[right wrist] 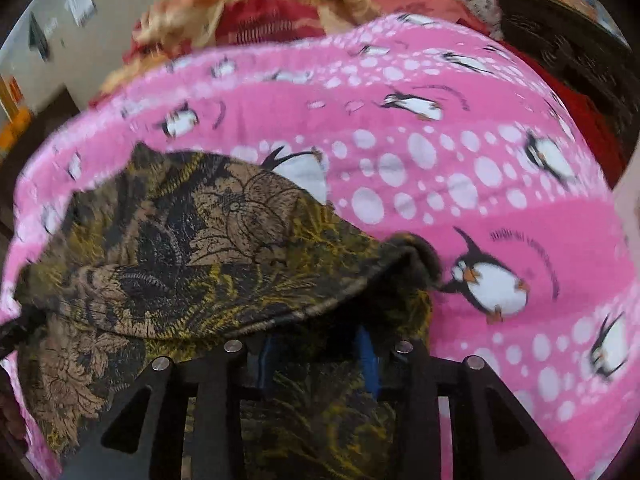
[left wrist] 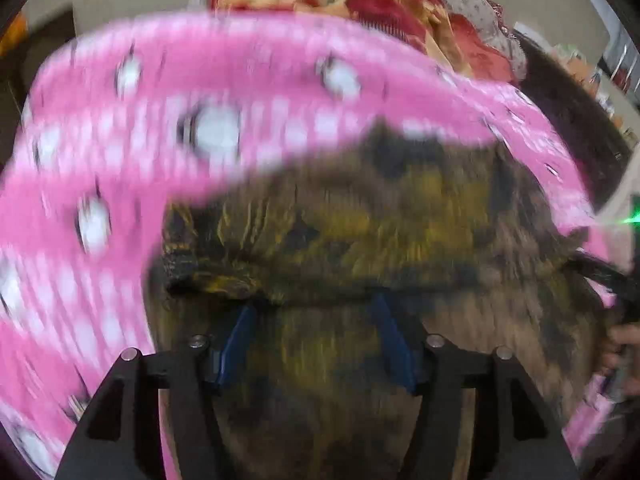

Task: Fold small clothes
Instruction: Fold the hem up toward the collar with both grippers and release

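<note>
A small brown, black and yellow floral garment (left wrist: 360, 232) lies on a pink penguin-print blanket (left wrist: 120, 140). In the left wrist view it is blurred; my left gripper (left wrist: 312, 316) has its blue fingers (left wrist: 238, 340) spread, with the cloth's edge draped over their tips. In the right wrist view the garment (right wrist: 180, 248) is folded over on itself, and its fold covers the tips of my right gripper (right wrist: 316, 344), whose blue fingers (right wrist: 368, 360) stand apart. The pink blanket (right wrist: 480, 180) fills the right side.
A red and gold patterned blanket (right wrist: 260, 20) is heaped behind the pink one. A dark piece of furniture (right wrist: 560, 52) stands at the far right. A beige wall (right wrist: 120, 8) is at the back left.
</note>
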The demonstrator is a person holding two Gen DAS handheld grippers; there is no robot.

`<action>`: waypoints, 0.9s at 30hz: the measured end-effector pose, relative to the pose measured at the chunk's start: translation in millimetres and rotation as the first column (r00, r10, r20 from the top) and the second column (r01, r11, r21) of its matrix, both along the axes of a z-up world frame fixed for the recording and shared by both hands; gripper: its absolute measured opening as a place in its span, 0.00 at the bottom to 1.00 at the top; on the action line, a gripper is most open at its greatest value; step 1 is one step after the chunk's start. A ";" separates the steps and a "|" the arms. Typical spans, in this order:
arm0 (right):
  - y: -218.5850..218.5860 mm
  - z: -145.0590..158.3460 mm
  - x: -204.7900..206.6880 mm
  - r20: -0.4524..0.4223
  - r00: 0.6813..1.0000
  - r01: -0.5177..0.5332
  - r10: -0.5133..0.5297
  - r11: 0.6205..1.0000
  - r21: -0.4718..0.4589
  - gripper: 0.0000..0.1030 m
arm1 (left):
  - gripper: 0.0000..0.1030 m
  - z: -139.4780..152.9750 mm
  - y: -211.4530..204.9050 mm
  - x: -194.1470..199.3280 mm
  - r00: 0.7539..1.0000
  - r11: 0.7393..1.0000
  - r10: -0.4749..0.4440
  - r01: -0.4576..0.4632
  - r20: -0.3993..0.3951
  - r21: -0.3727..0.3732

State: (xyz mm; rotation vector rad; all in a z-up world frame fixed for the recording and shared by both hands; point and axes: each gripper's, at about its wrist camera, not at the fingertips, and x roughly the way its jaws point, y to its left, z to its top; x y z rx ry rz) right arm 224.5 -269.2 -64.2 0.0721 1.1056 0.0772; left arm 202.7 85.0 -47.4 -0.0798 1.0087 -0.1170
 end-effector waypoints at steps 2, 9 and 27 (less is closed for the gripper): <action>0.6 16.4 21.3 0.055 0.998 -0.046 0.041 0.994 0.097 0.37 | 0.58 25.3 0.4 23.1 0.989 0.998 0.014 -0.024 0.145 0.065; -0.8 69.0 16.4 0.225 0.974 -0.063 0.038 0.993 0.103 0.56 | 0.59 62.4 24.3 42.7 0.963 0.989 0.136 -0.119 0.231 -0.085; 61.8 -16.7 52.0 0.120 0.991 -0.064 0.064 0.998 -0.001 1.00 | 0.63 -31.8 23.0 37.0 0.955 0.958 0.257 -0.232 0.150 -0.166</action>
